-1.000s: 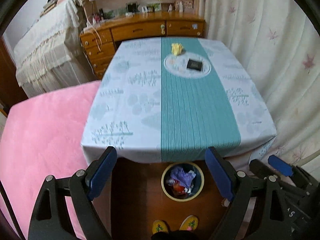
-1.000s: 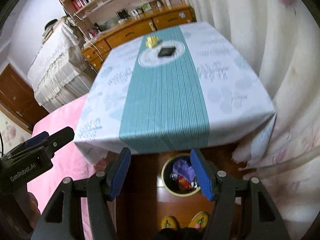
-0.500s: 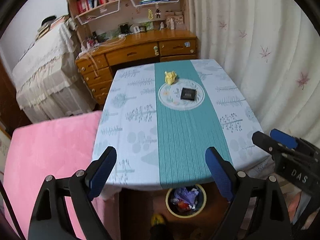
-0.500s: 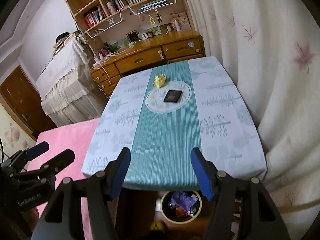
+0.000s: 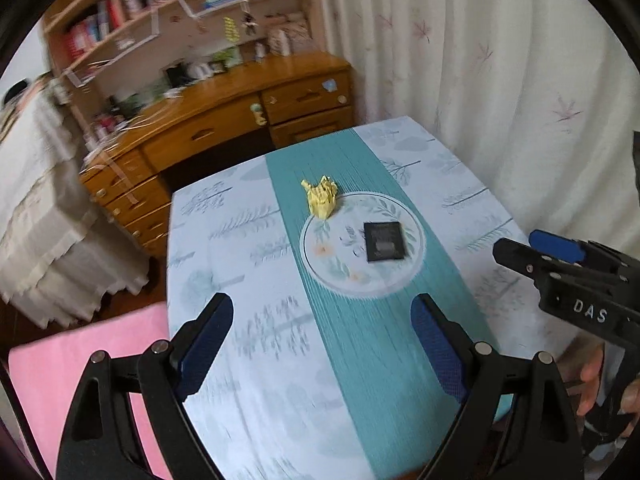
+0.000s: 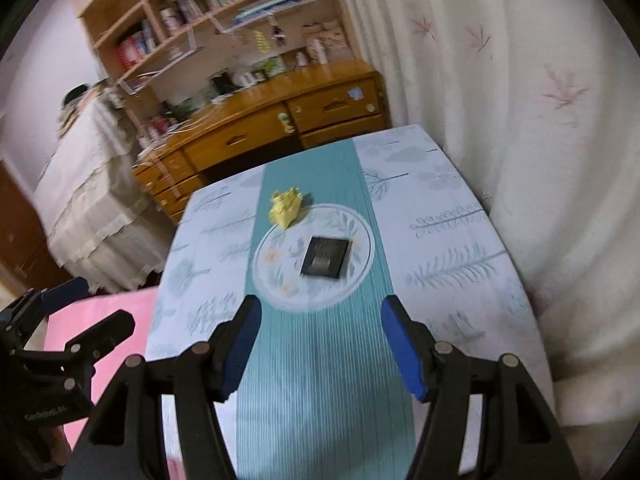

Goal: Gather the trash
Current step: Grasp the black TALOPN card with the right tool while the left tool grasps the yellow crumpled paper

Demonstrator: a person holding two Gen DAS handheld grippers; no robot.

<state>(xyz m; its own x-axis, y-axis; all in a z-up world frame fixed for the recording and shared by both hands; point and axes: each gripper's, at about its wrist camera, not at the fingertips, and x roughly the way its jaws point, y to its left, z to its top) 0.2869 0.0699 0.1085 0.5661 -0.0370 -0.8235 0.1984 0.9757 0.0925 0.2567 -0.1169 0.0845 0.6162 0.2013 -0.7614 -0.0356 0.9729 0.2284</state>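
1. The left tongs (image 5: pixel 322 346) hang spread wide and empty over the near end of the tabletop (image 5: pixel 256 380), blue pads apart with nothing between them.
2. The right tongs (image 6: pixel 322 346) are likewise released and empty; their jaws have just been opening a little further, and only the teal runner (image 6: pixel 320 400) shows between them.
3. A second ago both pairs looked down past the table's near edge at a yellow-rimmed bin of rubbish on the floor; that bin has since dropped out of both views, and the tongs now hover over the cloth itself.
4. The trash lies farther along the teal runner: a crumpled yellow paper (image 5: pixel 321 197) at the far rim of a round printed medallion (image 5: pixel 320 264), well apart from both tongs.
5. A flat black packet (image 5: pixel 385 241) sits inside the medallion, near the yellow wad but not touching it.
6. Beyond the tabletop stand a wooden desk (image 5: pixel 224 120) with bookshelves, a pale curtain (image 5: pixel 500 80) to the right, and a pink bed cover (image 5: pixel 80 360) to the left.
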